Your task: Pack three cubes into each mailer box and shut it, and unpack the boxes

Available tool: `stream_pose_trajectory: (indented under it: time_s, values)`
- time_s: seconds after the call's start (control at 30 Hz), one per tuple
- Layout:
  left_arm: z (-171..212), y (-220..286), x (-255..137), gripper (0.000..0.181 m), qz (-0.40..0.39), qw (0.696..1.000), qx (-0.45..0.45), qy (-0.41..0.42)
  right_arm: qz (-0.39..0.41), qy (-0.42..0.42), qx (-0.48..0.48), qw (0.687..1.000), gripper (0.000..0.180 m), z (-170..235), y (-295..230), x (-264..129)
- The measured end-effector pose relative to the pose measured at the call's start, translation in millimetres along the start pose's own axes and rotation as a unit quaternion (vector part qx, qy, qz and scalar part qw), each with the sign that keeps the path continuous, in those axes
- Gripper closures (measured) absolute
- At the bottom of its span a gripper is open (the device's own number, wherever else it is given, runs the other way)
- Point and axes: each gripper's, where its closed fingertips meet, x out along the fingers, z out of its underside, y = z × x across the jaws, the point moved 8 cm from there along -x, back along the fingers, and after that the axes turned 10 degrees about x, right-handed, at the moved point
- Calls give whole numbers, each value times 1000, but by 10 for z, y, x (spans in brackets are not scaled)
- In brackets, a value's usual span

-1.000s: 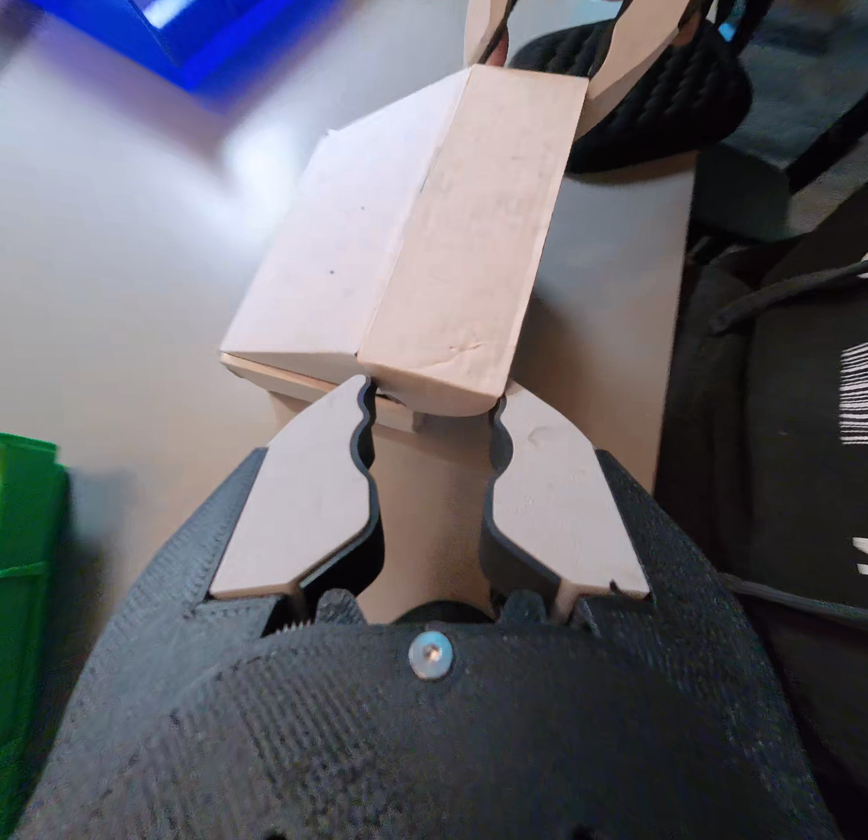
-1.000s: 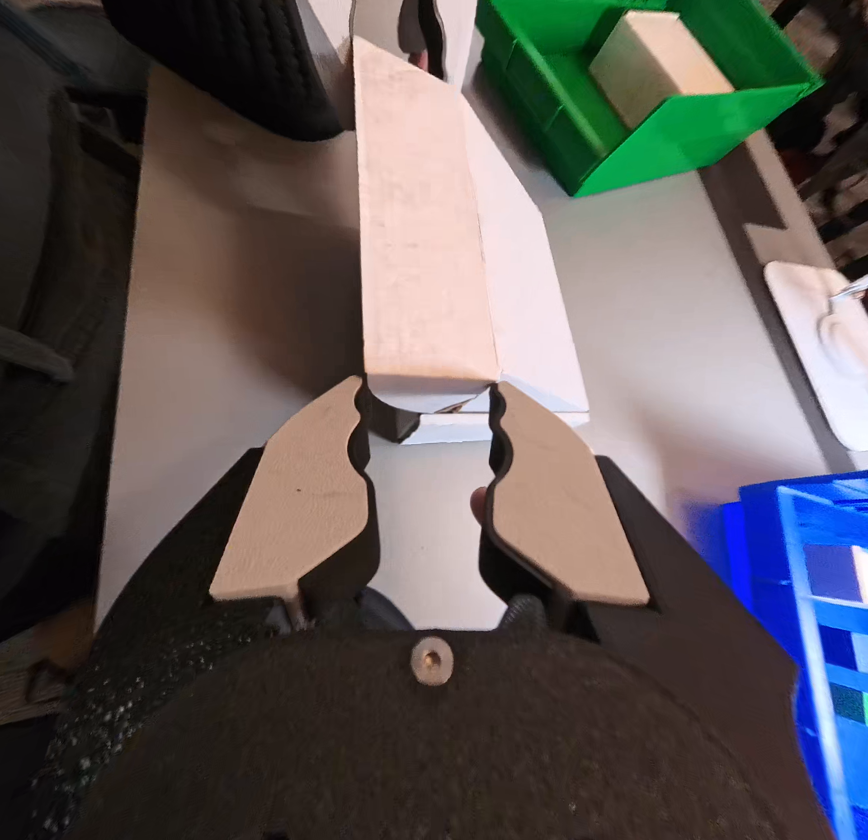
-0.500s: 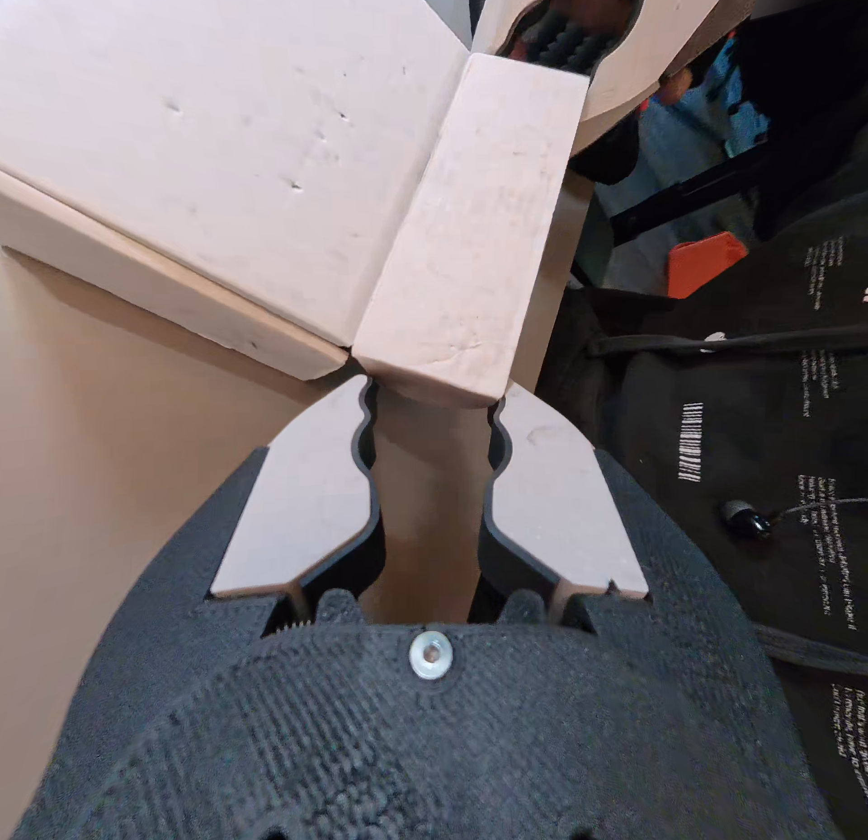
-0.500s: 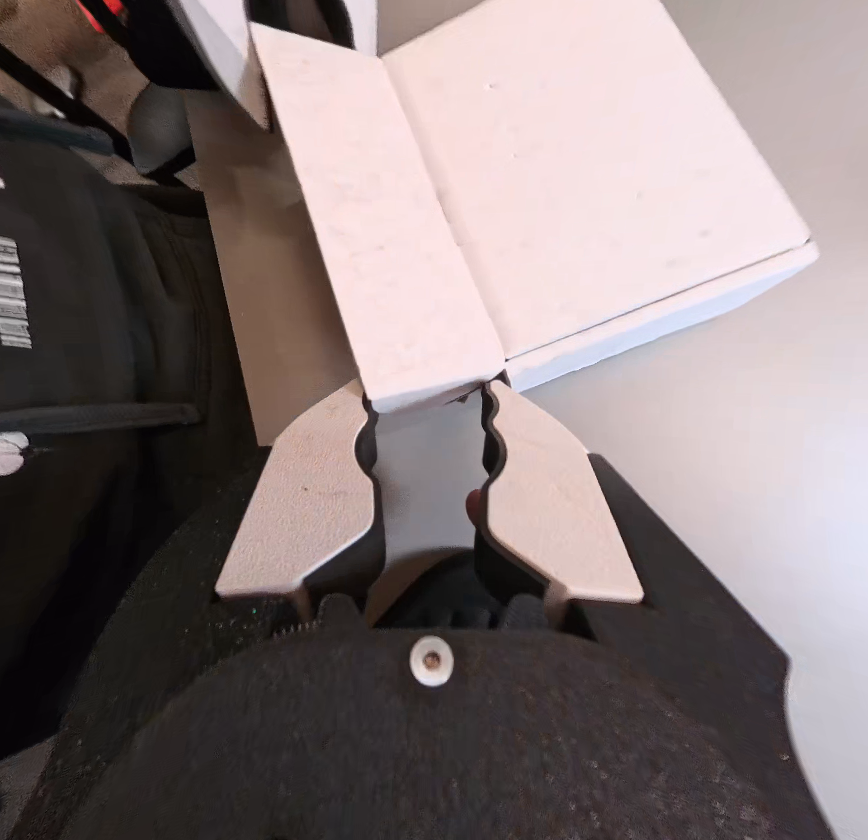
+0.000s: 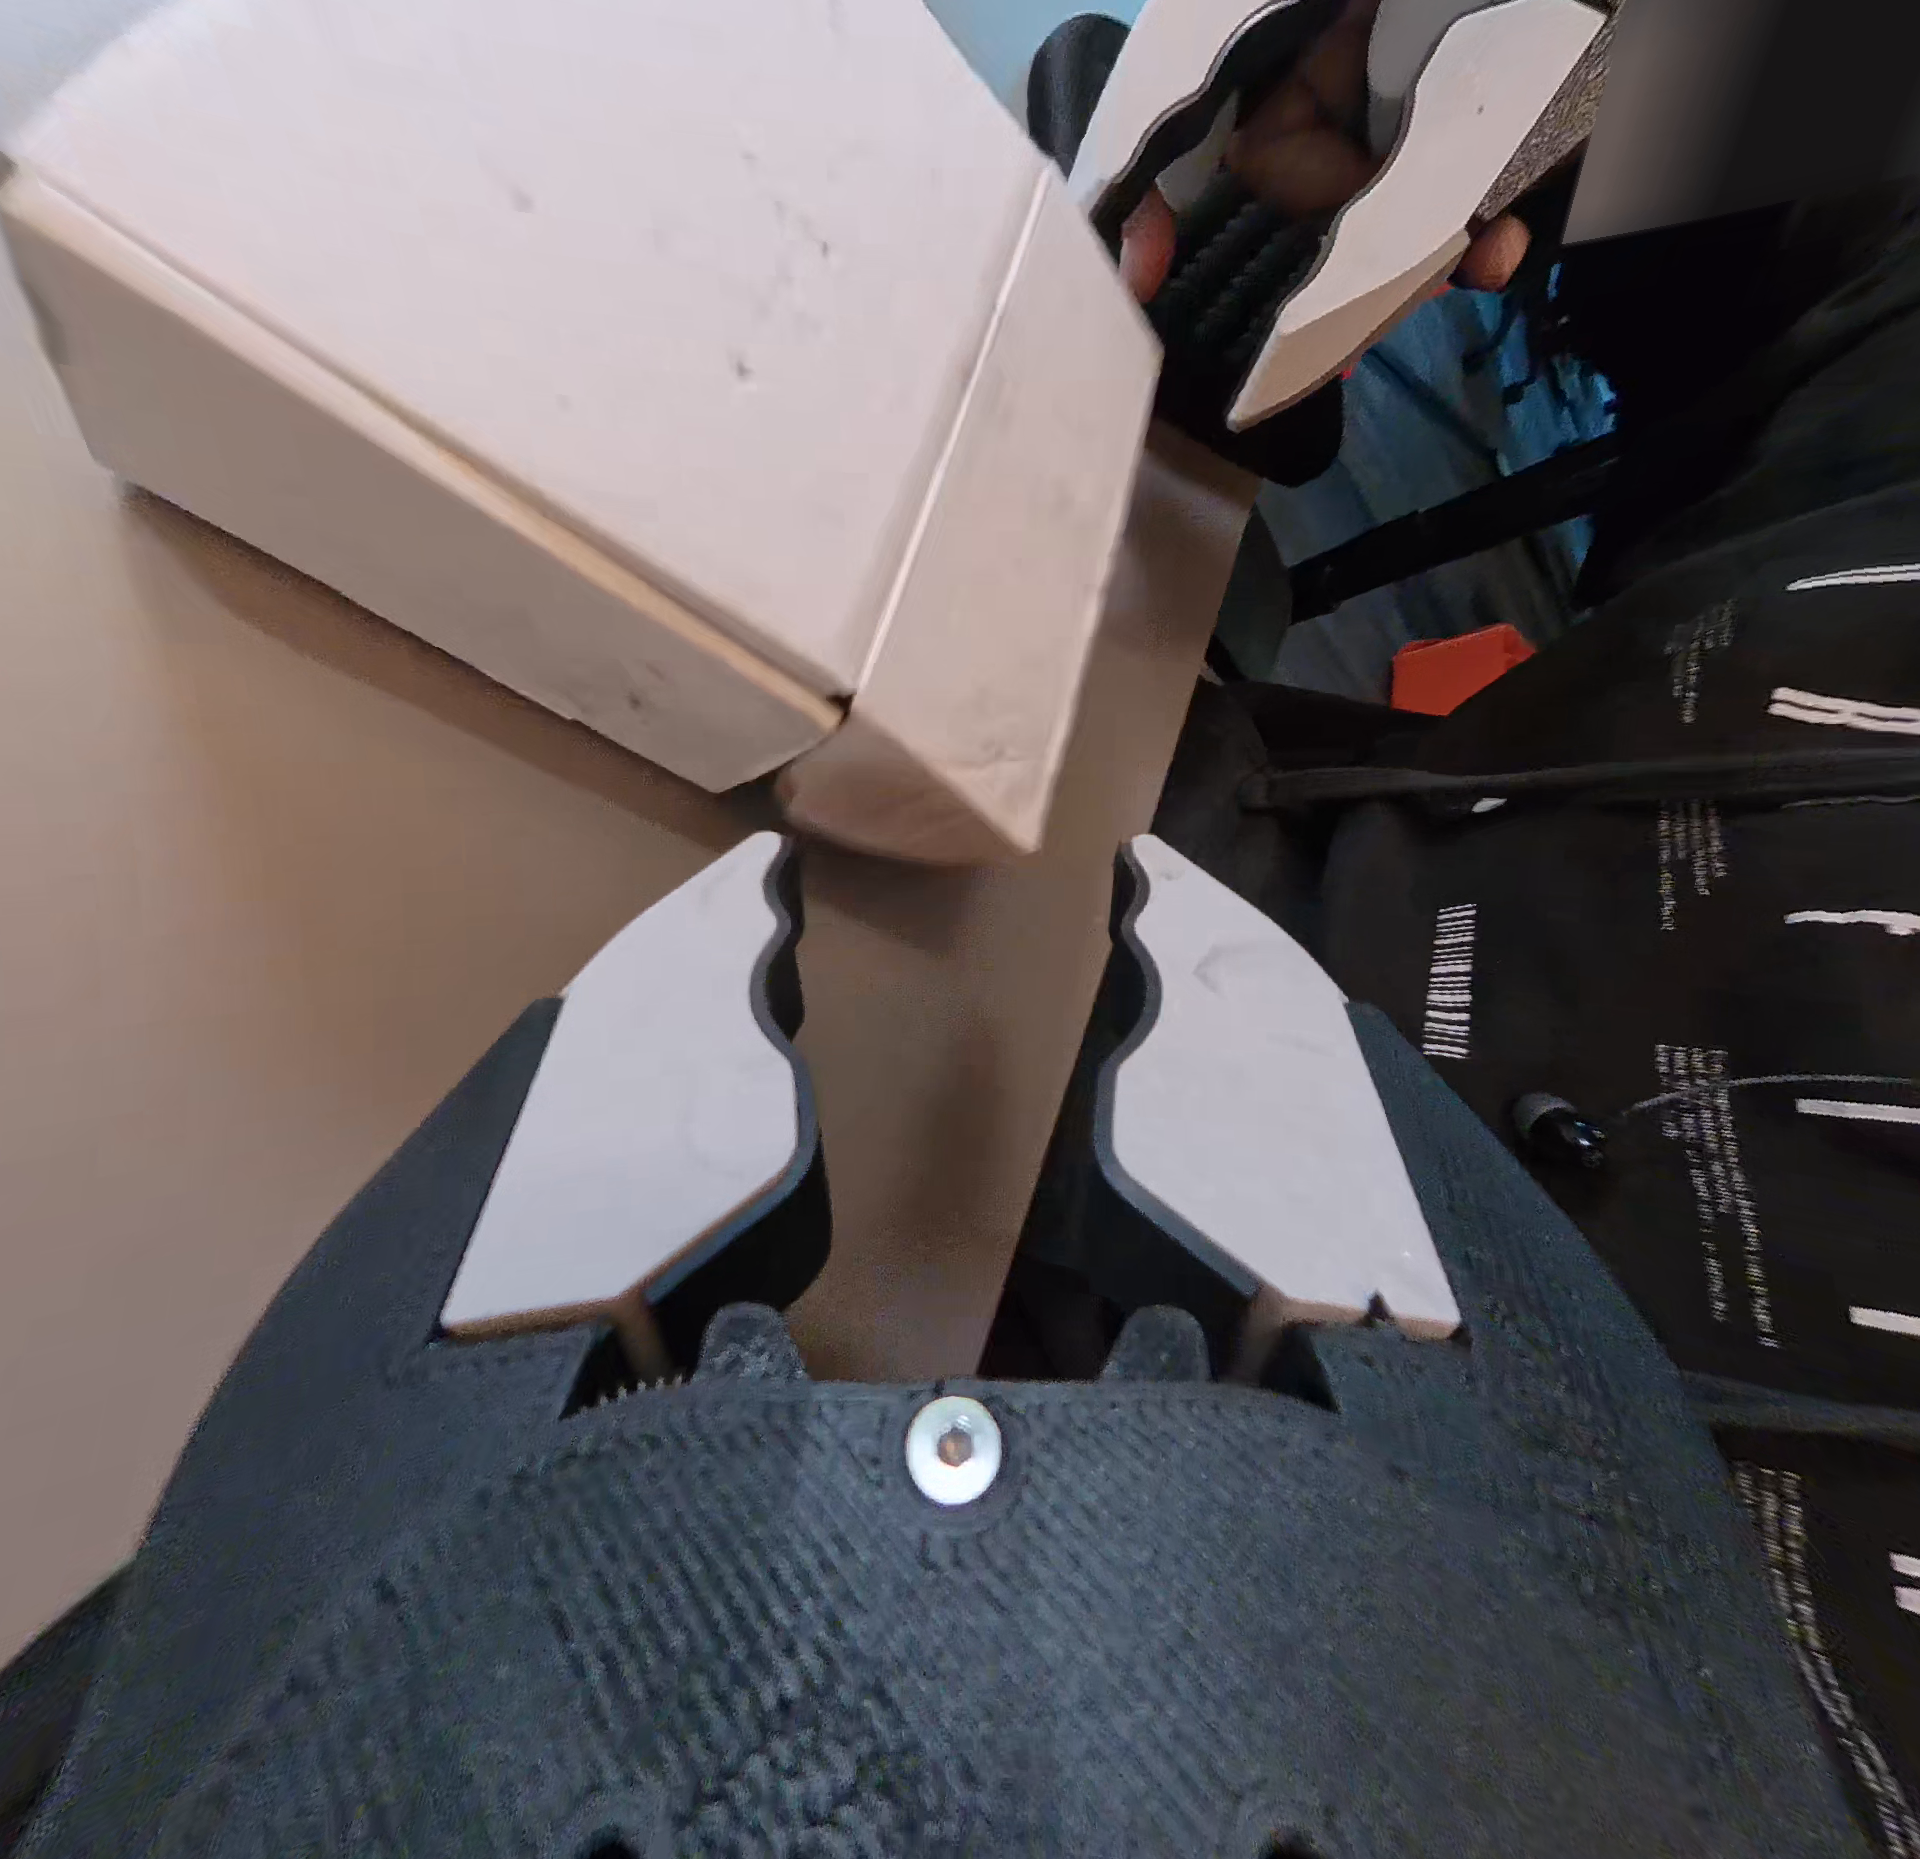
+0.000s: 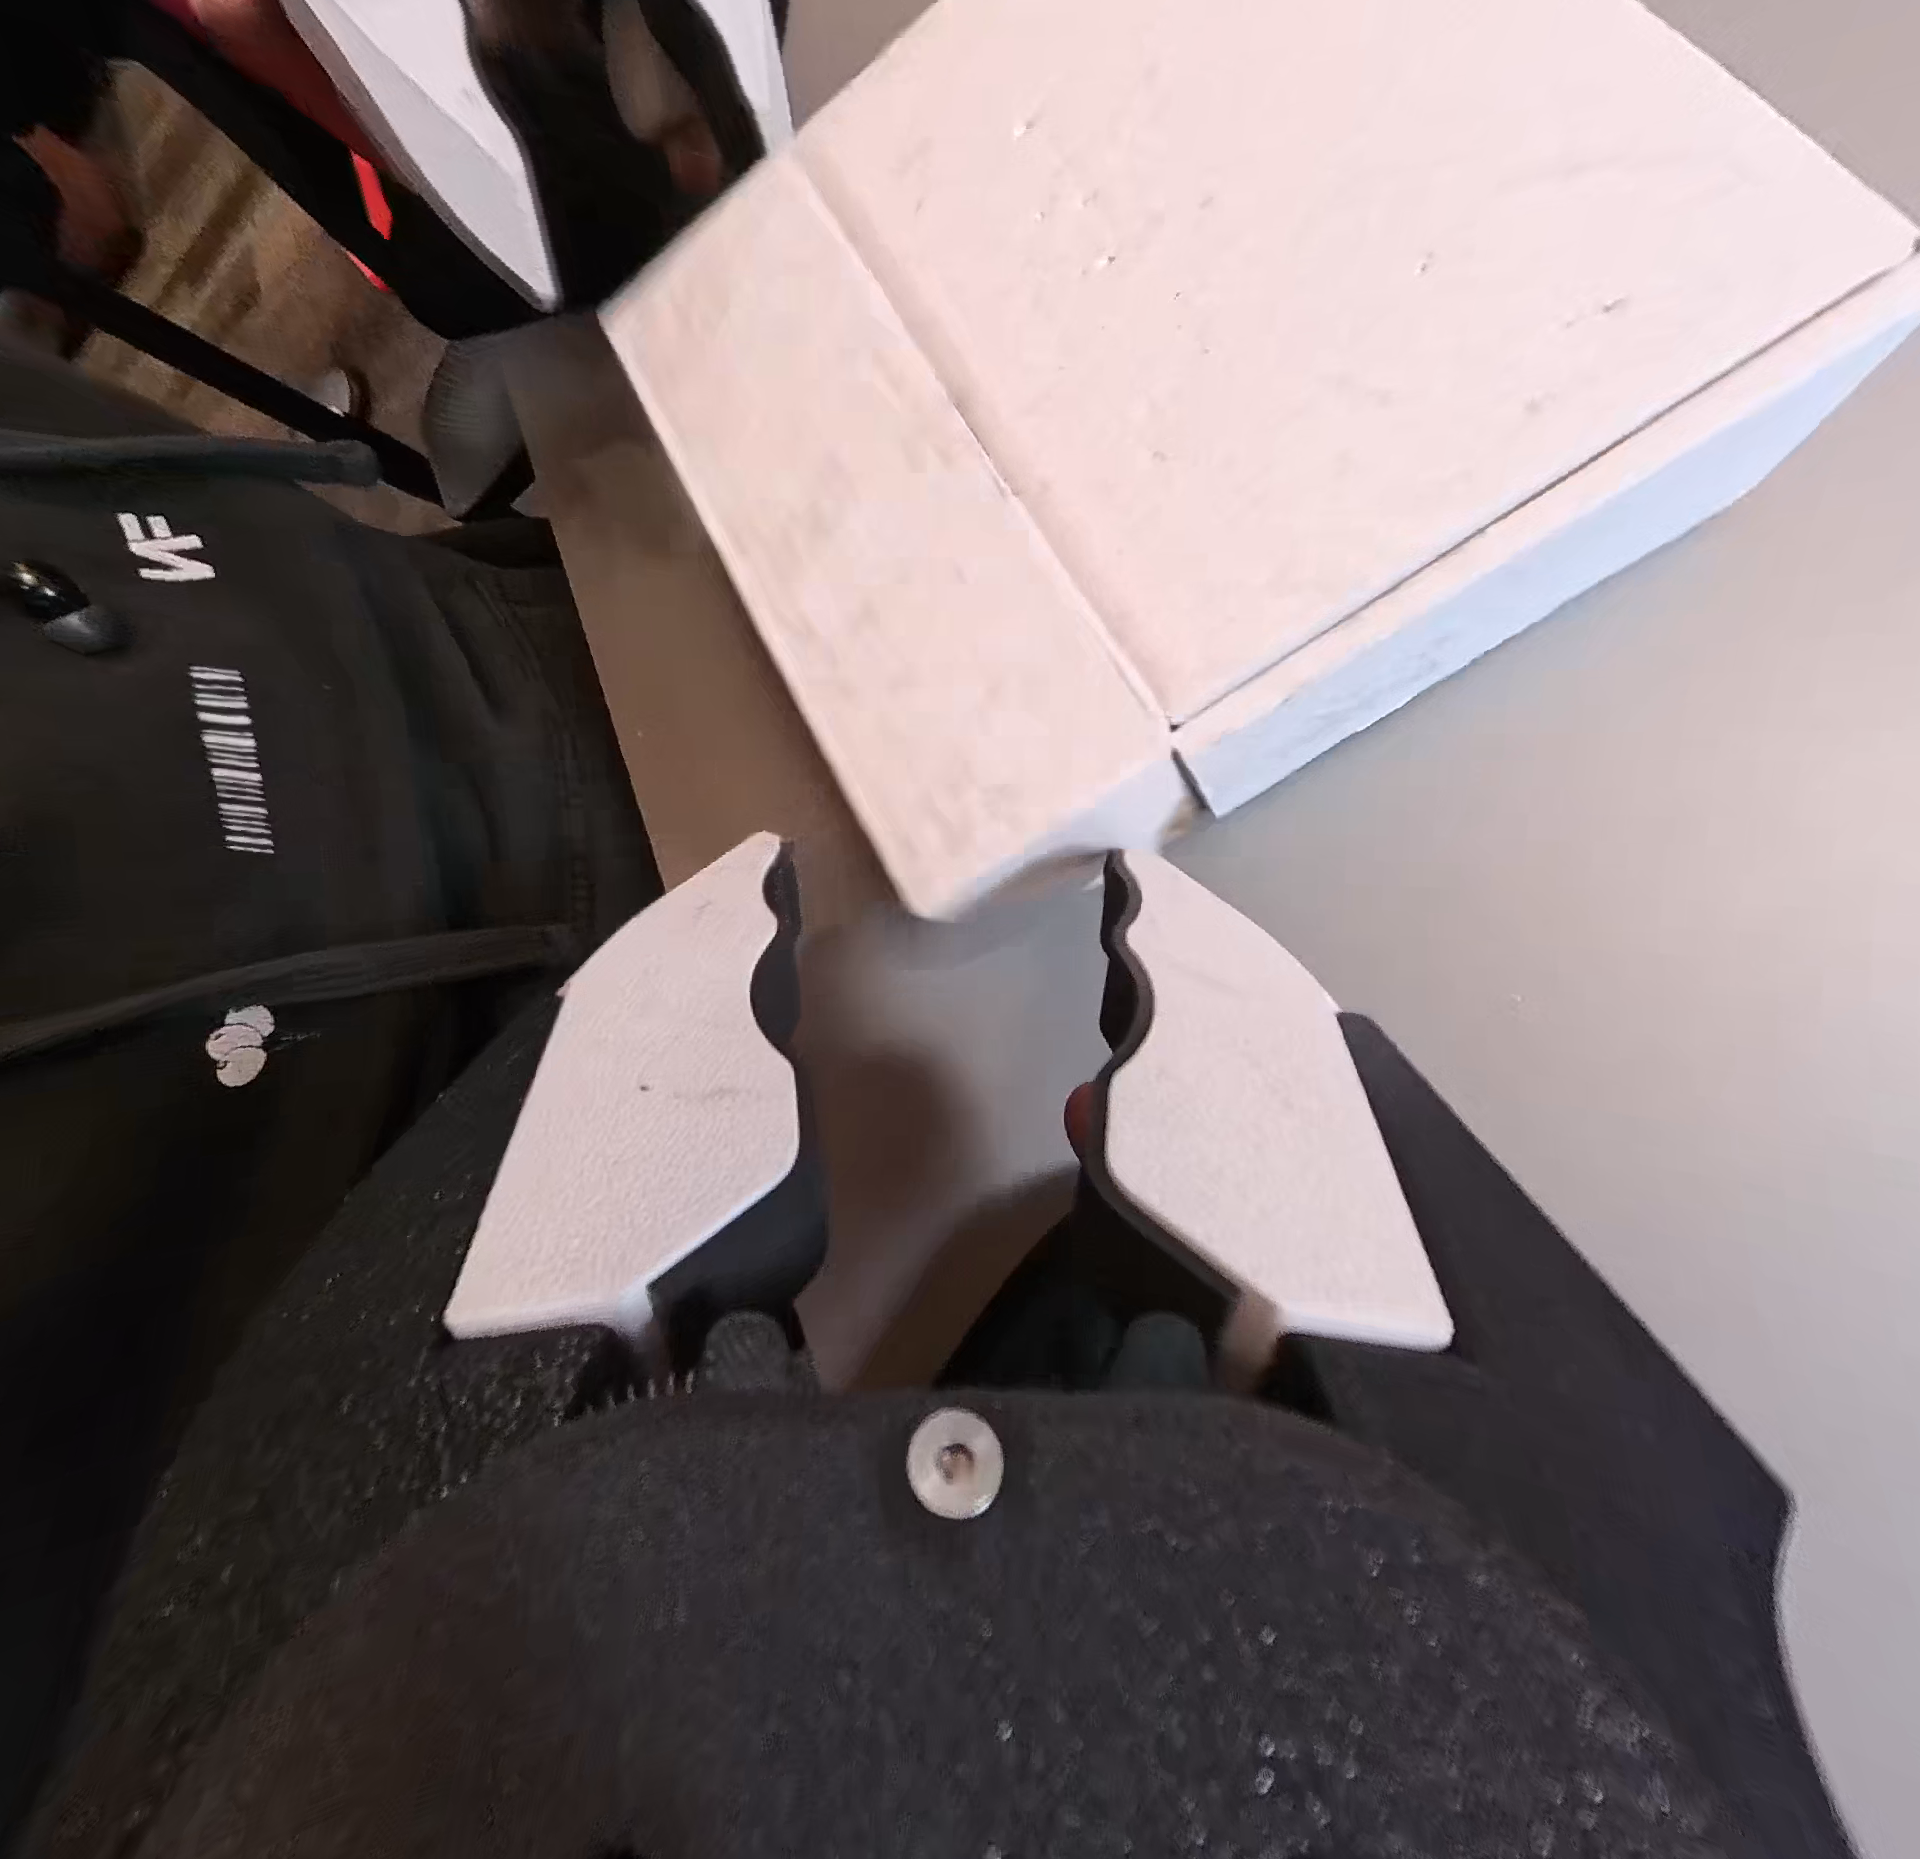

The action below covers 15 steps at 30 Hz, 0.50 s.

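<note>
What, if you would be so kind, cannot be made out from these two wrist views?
- Contents of the mailer box: its shut lid hides them in both views.
- Box's far end: cut off by the frame edge in the right wrist view.
- Box's near corner: blurred, so contact with the right gripper is unclear.

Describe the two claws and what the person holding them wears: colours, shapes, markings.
Both claws, left and right, look alike: two pale flat fingers with wavy black-lined inner edges, set in a rough black printed body with one silver screw. The person wears a black hooded top with white printed markings and drawstrings.
</note>
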Motion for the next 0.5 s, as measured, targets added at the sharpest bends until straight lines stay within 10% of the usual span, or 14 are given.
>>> stream_pose_trajectory:
  time_s: [0.5]
  values:
    - [-8,-7,252,148,-22,997,-65,19,44,22,64,997,143,5,81,28]
